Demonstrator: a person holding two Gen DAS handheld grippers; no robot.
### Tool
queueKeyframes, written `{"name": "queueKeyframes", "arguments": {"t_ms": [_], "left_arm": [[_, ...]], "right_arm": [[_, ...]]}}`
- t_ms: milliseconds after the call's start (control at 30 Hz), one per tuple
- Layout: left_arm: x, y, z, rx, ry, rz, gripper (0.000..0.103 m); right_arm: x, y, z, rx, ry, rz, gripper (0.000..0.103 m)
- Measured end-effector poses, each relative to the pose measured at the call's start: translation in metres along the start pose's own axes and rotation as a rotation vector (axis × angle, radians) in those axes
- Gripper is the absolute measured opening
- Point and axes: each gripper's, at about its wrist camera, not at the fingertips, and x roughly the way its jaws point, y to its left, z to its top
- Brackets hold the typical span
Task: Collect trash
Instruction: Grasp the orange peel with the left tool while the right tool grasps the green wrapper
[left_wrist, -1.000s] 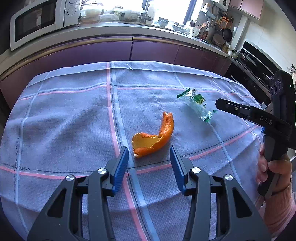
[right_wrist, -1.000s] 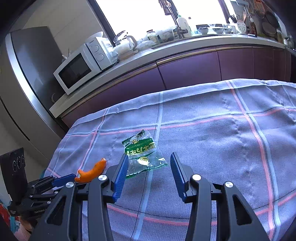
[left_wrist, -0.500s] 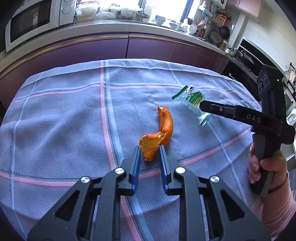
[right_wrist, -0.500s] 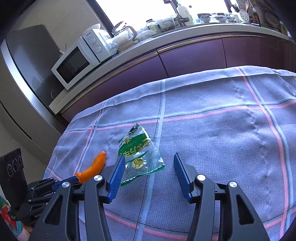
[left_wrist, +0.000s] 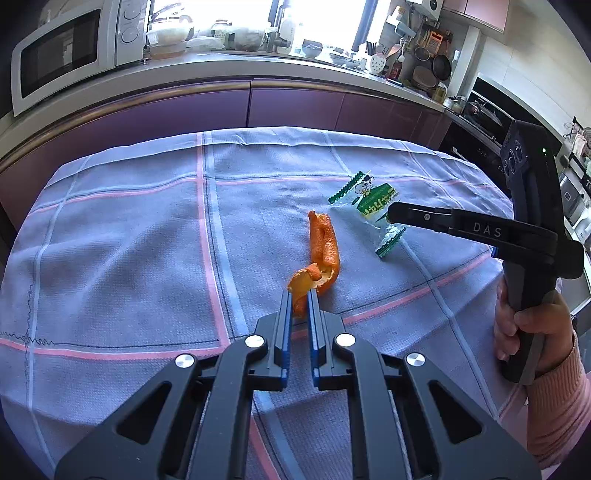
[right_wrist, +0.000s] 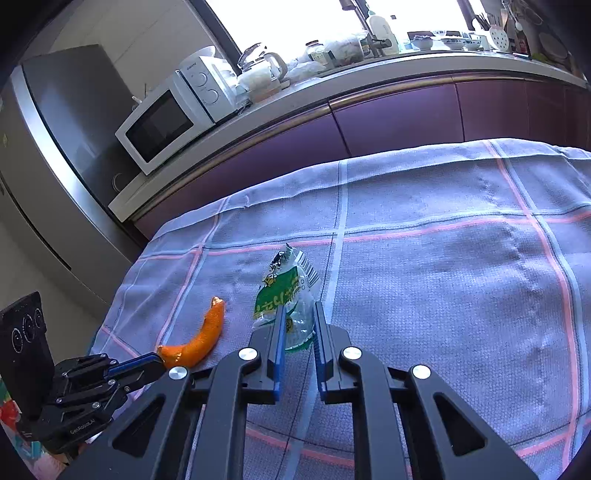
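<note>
An orange peel (left_wrist: 325, 243) lies on the checked tablecloth (left_wrist: 129, 240). My left gripper (left_wrist: 299, 295) is closing on the peel's curled near end, and its blue pads pinch that end. In the right wrist view the same peel (right_wrist: 207, 336) meets the left gripper (right_wrist: 159, 363) at lower left. A clear and green plastic wrapper (right_wrist: 282, 288) sits to the peel's right. My right gripper (right_wrist: 298, 310) is closing on the wrapper's near edge, which crumples between the pads. The left wrist view shows the wrapper (left_wrist: 369, 199) under the right gripper (left_wrist: 391, 214).
A purple-fronted kitchen counter (left_wrist: 295, 103) runs behind the table, with a white microwave (right_wrist: 166, 122), a kettle and jars on it. A steel fridge (right_wrist: 55, 147) stands at the left. A hand (left_wrist: 524, 332) in a pink sleeve holds the right gripper's handle.
Both grippers went from wide open to closed. The left one pinched the peel's near end, which folded up. The right one moved onto the wrapper and squeezed its near edge.
</note>
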Motion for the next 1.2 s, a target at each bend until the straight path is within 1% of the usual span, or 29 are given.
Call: {"name": "queueKeyframes", "arguments": {"t_ms": [67, 167, 233, 433, 567, 633, 867, 967, 1200], "left_arm": [[0.000, -0.003, -0.002, 0.013, 0.004, 0.006, 0.013], [0.000, -0.005, -0.001, 0.023, 0.004, 0.000, 0.024], [0.001, -0.005, 0.001, 0.026, 0.003, 0.011, 0.035], [0.012, 0.000, 0.007, 0.006, 0.034, 0.038, 0.040], [0.017, -0.001, 0.011, 0.013, 0.043, 0.034, 0.039], [0.018, -0.004, 0.011, 0.022, 0.047, 0.032, 0.031], [0.017, -0.014, 0.008, 0.054, 0.030, 0.065, 0.022], [0.014, -0.015, 0.006, 0.056, 0.022, 0.067, 0.013], [0.006, -0.010, 0.000, 0.039, 0.005, 0.067, 0.010]], "right_arm": [[-0.001, 0.003, -0.001, -0.007, 0.002, 0.013, 0.011], [0.000, 0.007, -0.003, -0.019, 0.009, 0.023, 0.011], [0.001, 0.009, -0.004, -0.023, 0.013, 0.031, 0.011], [0.001, 0.011, -0.004, -0.030, 0.014, 0.041, 0.011], [0.001, 0.012, -0.005, -0.026, 0.014, 0.047, 0.011], [0.001, 0.011, -0.006, -0.026, 0.014, 0.048, 0.011], [0.001, 0.010, -0.006, -0.023, 0.013, 0.052, 0.011], [0.000, 0.010, -0.006, -0.026, 0.011, 0.053, 0.011], [-0.004, 0.010, -0.005, -0.031, 0.001, 0.062, 0.011]]}}
